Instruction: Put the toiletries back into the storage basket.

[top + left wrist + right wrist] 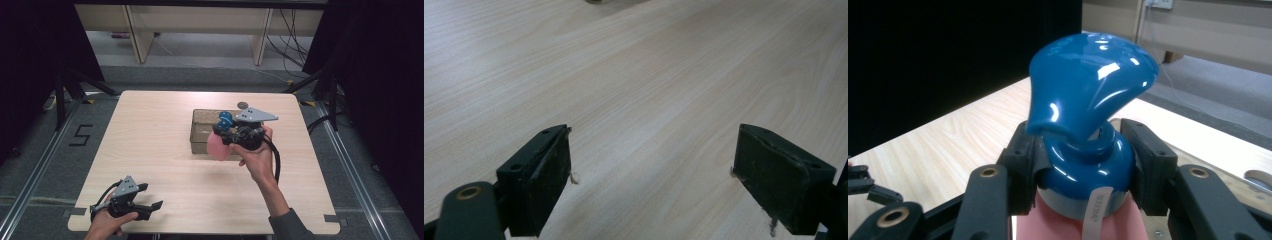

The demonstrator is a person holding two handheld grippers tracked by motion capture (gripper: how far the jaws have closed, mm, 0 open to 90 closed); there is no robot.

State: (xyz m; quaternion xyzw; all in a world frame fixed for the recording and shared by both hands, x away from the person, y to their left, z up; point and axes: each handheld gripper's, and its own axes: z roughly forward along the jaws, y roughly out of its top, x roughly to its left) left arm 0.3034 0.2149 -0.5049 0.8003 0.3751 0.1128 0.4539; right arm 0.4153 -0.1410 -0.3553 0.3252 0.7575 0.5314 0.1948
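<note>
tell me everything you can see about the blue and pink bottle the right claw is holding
The bottle has a glossy blue top, a flared nozzle-like cap above a rounded collar, and a pink body below with a white label strip hanging at the neck. It looks like plastic. The right claw is shut on the blue collar, one jaw on each side. In the high view it is held over the near edge of the clear bin on the table.

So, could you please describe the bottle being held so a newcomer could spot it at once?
Find the clear plastic bin on the wooden table. Just above it, the right tongs grip a bottle. Its pink body and glossy blue pump top set it apart.
</note>
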